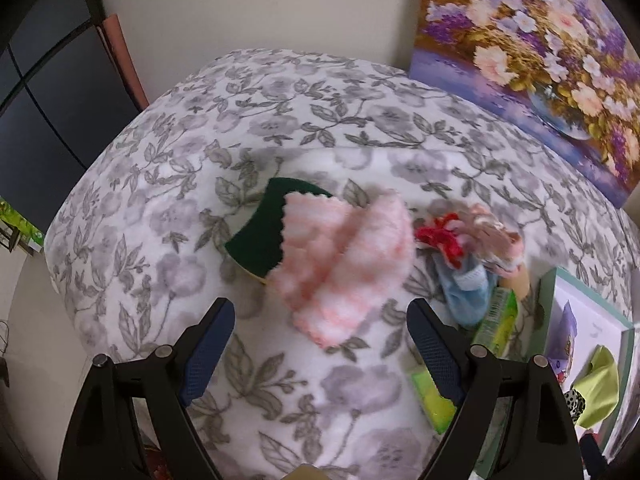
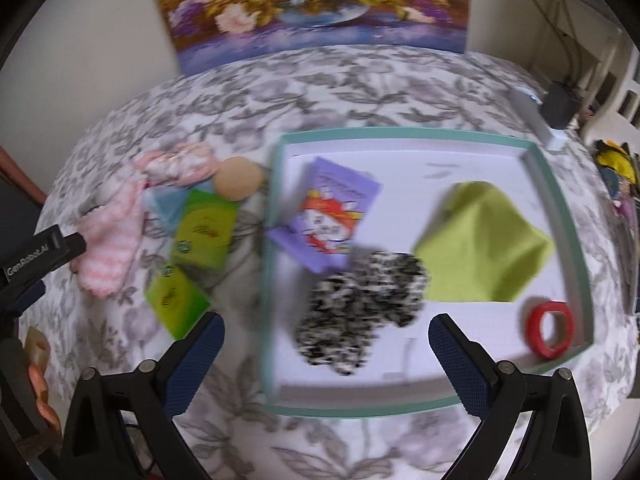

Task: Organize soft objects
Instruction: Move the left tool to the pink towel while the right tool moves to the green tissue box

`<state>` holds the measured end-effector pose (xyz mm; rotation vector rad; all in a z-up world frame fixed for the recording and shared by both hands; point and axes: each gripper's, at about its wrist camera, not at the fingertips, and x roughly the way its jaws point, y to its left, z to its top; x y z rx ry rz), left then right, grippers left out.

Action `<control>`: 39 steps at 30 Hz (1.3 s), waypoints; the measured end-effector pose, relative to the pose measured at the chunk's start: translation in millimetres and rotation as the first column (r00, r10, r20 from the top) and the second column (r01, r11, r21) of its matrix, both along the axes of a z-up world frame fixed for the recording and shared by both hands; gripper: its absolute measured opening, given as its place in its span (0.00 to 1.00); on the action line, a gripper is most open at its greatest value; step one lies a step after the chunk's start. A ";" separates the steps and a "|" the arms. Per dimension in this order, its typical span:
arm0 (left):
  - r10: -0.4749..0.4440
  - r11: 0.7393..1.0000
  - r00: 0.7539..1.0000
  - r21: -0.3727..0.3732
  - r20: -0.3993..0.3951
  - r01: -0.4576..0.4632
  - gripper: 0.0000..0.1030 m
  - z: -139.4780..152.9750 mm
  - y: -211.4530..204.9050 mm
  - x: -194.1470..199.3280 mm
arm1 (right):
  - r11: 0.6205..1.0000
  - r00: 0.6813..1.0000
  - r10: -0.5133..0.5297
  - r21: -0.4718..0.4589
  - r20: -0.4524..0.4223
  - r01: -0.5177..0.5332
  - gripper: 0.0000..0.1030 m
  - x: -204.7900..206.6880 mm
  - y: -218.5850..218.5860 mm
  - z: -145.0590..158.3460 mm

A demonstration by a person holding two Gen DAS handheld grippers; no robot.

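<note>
A fluffy pink-and-white cloth (image 1: 344, 264) lies on the flowered table, partly over a dark green sponge (image 1: 264, 232). My left gripper (image 1: 322, 344) hangs open just in front of it, nothing between its fingers. Beside the cloth sit a red knitted piece (image 1: 440, 238), a pink patterned sock (image 1: 496, 236) and a blue sock (image 1: 468, 292). My right gripper (image 2: 326, 350) stands open over the teal-rimmed white tray (image 2: 560, 200). The tray holds a black-and-white fuzzy cloth (image 2: 360, 304), a lime green cloth (image 2: 484, 244), a purple packet (image 2: 328, 216) and a red tape ring (image 2: 550, 330).
Two green packets (image 2: 200, 232) lie left of the tray, with a round tan puff (image 2: 240, 178) behind them. A flower painting (image 2: 316, 4) leans on the wall at the back. The left gripper's body (image 2: 36, 256) shows at the right wrist view's left edge.
</note>
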<state>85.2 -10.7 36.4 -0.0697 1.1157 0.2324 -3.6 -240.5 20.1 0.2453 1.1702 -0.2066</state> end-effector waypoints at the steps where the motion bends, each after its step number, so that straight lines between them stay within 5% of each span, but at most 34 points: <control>1: 0.004 1.000 1.000 -0.001 -0.001 -0.004 0.86 -0.6 4.5 1.2 | 1.000 1.000 0.008 0.001 0.001 -0.008 1.00 2.2 5.2 -0.5; 22: 0.155 0.978 0.987 -0.130 -0.051 -0.160 0.86 -20.6 97.2 10.7 | 0.992 0.997 0.073 0.110 -0.028 -0.069 1.00 47.9 89.9 -20.1; 30: 0.098 0.977 0.994 -0.184 -0.048 -0.105 0.86 -22.7 85.1 16.2 | 0.991 0.993 0.092 0.106 -0.072 -0.084 1.00 56.6 99.6 -38.9; 39: -0.011 0.961 0.991 -0.276 -0.130 -0.026 0.86 -47.1 59.0 27.9 | 0.992 0.988 0.092 0.098 -0.120 -0.080 1.00 63.8 100.5 -60.8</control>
